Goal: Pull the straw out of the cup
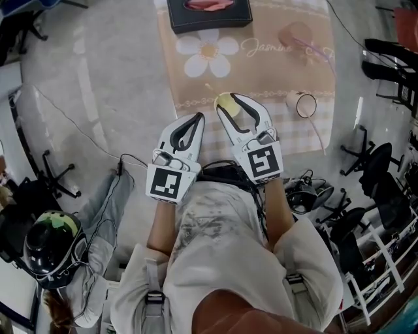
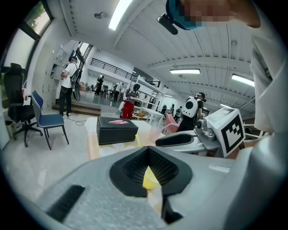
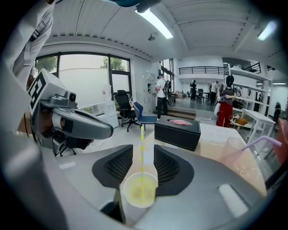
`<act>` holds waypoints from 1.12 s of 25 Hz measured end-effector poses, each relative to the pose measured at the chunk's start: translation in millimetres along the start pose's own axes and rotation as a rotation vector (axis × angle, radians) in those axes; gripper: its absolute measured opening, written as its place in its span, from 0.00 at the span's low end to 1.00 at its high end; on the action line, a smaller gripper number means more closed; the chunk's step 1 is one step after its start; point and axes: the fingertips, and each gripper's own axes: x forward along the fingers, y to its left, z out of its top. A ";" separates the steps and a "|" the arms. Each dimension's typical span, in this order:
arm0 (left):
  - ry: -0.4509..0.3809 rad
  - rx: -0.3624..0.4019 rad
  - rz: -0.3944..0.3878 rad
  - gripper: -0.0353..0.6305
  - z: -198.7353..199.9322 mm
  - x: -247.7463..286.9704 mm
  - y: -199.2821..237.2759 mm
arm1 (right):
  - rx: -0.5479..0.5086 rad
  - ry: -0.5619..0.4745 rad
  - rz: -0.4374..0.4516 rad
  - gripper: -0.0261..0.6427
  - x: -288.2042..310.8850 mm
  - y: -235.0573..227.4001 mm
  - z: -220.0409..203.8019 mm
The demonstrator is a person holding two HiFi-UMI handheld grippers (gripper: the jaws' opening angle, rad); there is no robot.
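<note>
A small paper cup (image 1: 224, 103) with a yellow inside stands on the beige flower tablecloth (image 1: 261, 72), near its front edge. In the right gripper view the cup (image 3: 139, 191) sits low between the jaws, and a yellow-and-white straw (image 3: 142, 143) rises upright from it through the gap. My right gripper (image 1: 230, 99) is open around the cup, its pads (image 3: 166, 164) apart on either side of the straw. My left gripper (image 1: 197, 117) hovers just left of it, jaw tips together and nothing held. Through the left gripper (image 2: 147, 150) a bit of the yellow cup (image 2: 150, 179) shows.
A black tissue box (image 1: 209, 13) stands at the table's far side. A pink cup (image 1: 297, 32) with a straw is at the back right. A white cup (image 1: 302, 104) lies on its side to the right. Office chairs (image 1: 379, 163) and a helmet (image 1: 49, 244) are on the floor.
</note>
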 end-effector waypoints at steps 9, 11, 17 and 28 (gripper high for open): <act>0.033 -0.018 0.017 0.06 -10.8 4.6 6.0 | -0.017 0.034 0.040 0.28 17.9 -0.6 -11.8; 0.042 -0.020 0.021 0.06 -13.9 4.0 7.7 | -0.021 0.038 0.046 0.28 21.7 -0.1 -13.6; 0.033 -0.034 0.033 0.06 -13.9 5.0 11.6 | -0.044 0.059 0.065 0.27 31.7 0.5 -20.3; 0.087 -0.036 0.042 0.06 -28.1 1.1 13.3 | -0.048 0.089 0.077 0.20 40.5 1.5 -30.8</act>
